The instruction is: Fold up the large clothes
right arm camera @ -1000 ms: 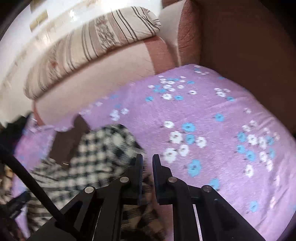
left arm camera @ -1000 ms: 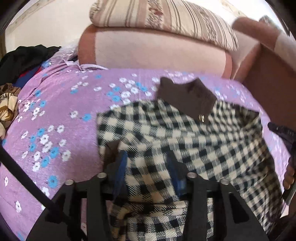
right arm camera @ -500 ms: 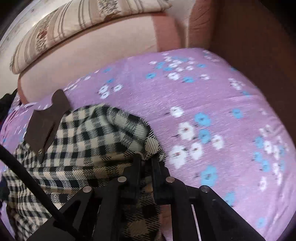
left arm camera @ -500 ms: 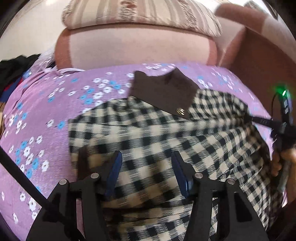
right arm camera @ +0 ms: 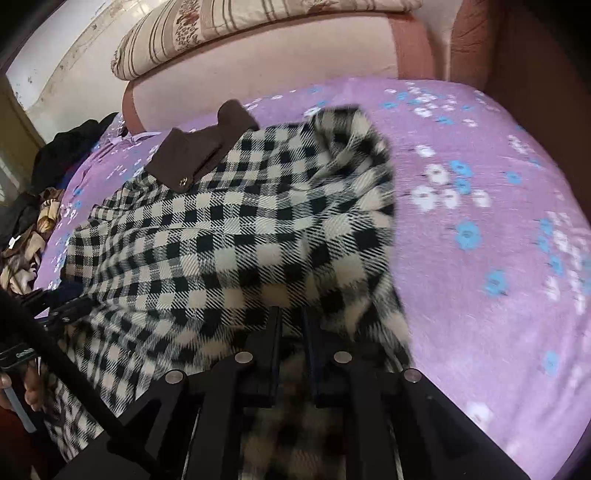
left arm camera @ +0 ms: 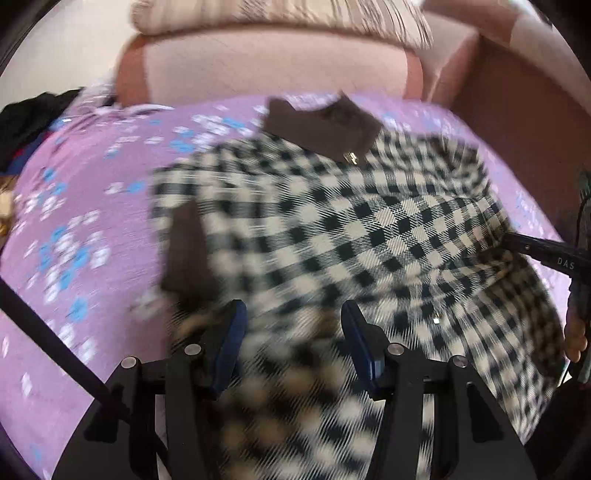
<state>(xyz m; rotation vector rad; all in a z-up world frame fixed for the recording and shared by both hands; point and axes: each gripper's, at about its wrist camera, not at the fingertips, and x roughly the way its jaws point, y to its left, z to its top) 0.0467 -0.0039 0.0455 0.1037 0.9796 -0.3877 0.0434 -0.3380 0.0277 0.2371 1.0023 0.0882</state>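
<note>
A black-and-cream checked garment [left arm camera: 351,229] with a brown collar [left arm camera: 325,125] and a brown cuff [left arm camera: 188,251] lies on the purple flowered bedsheet [left arm camera: 74,206]. My left gripper [left arm camera: 291,332] is open above its lower left part, holding nothing. My right gripper [right arm camera: 291,325] is shut on a fold of the checked garment [right arm camera: 229,229] at its right side, and it shows at the right edge of the left wrist view [left arm camera: 532,251]. The collar [right arm camera: 199,155] lies at the far end.
A pink sofa back [left arm camera: 277,62] with a striped cushion [right arm camera: 258,22] runs along the far side. A pile of dark and patterned clothes [right arm camera: 44,184] lies at the left. A brown armrest [right arm camera: 535,55] rises at the right.
My right gripper has pulled the garment's right side toward the middle, folding it over. My left gripper stayed open and drew back slightly; the brown cuff came into view.
</note>
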